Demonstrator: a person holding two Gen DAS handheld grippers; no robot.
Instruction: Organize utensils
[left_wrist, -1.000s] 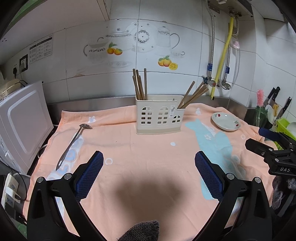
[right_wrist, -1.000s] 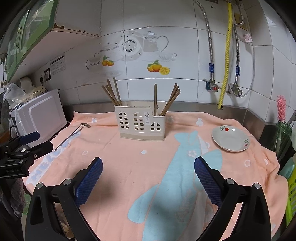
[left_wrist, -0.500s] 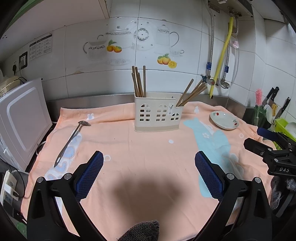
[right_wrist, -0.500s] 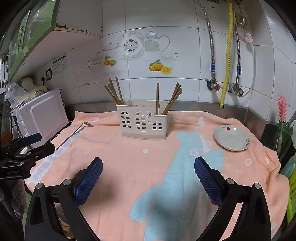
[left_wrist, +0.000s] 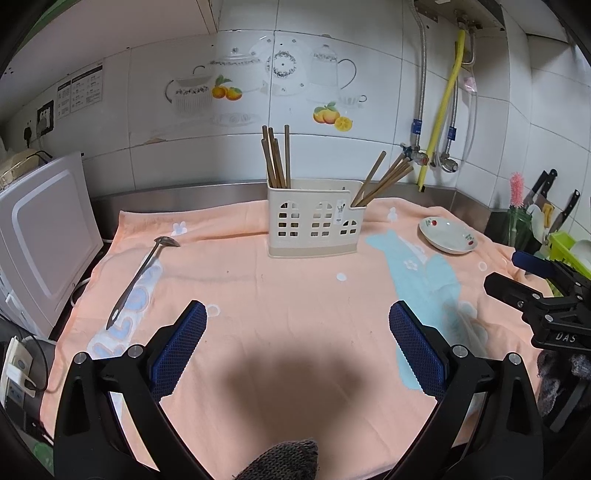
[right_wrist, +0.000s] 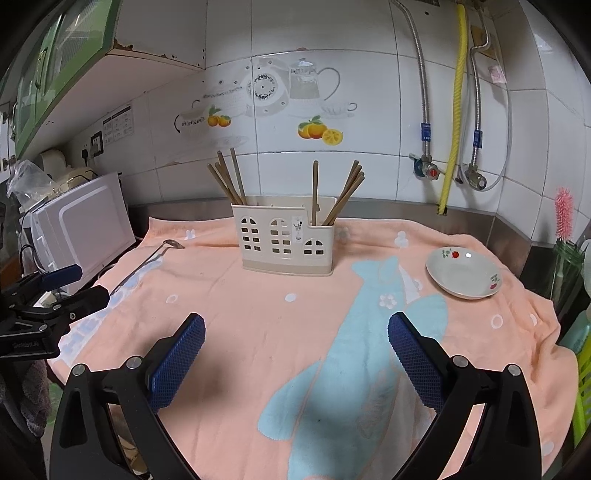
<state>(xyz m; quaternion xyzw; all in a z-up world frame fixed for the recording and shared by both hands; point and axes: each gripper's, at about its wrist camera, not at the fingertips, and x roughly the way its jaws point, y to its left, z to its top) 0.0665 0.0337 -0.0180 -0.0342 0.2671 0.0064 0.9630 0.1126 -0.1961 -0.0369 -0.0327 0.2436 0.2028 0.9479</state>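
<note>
Fingers (left_wrist: 181, 347) of the left gripper (left_wrist: 297, 341) spread wide and empty, low in the frame over the peach towel (left_wrist: 295, 295) on the bench. Right gripper (right_wrist: 295, 345) likewise wide, holding nothing. At centre, cream utensil holder (left_wrist: 316, 225) with wooden chopsticks (left_wrist: 277, 155) standing in it. At left, metal ladle (left_wrist: 142, 273) lying flat on the towel. At right, small white dish (left_wrist: 448, 240), well apart from the holder.

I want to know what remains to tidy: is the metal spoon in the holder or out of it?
Out. The spoon lies flat on the orange towel, left of the holder, which holds only chopsticks.
</note>
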